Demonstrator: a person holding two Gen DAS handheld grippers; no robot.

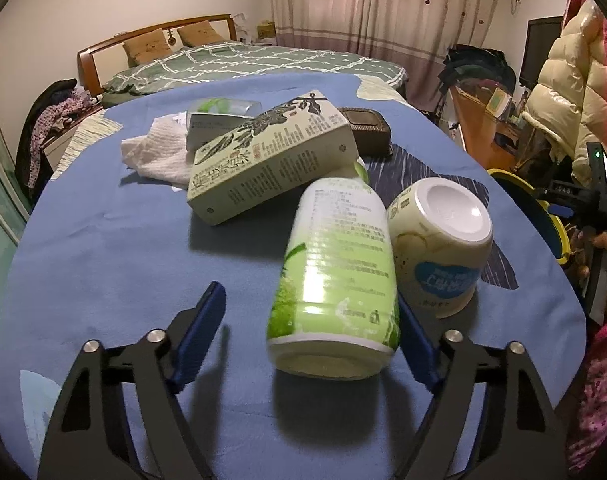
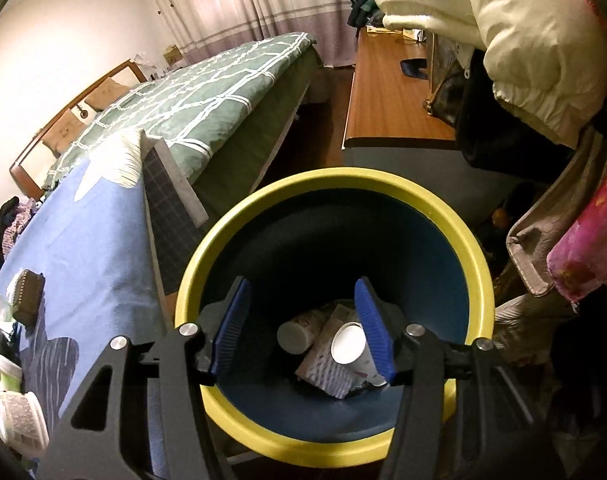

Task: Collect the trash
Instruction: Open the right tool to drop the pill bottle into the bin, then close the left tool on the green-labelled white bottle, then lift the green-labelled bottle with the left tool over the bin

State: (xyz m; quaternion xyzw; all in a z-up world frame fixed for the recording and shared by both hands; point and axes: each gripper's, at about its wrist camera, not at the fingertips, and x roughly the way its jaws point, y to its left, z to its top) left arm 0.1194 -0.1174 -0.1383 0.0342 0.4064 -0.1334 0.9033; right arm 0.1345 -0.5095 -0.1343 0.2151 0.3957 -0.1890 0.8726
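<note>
Two grippers worked the cleanup as we looked on. Our left gripper (image 1: 309, 334) stood half-wide around a green-labelled bottle (image 1: 333, 276) lying on its side on the blue bedspread (image 1: 103, 264); its right pad touched the bottle, its left pad stood clear, so we judged the grip not yet made. Just beside lay an overturned cup (image 1: 439, 240), a printed carton (image 1: 269, 160) propped on the bottle's neck, and a white cloth (image 1: 155, 152) farther back, all apparently awaiting collection. Our right gripper (image 2: 303, 328) hung empty and partly open over the yellow-rimmed bin (image 2: 479, 264), where we judged trash was being dropped. Inside we saw a paper cup (image 2: 347, 344), a small bottle (image 2: 295, 334) and a patterned wrapper (image 2: 323, 372).
</note>
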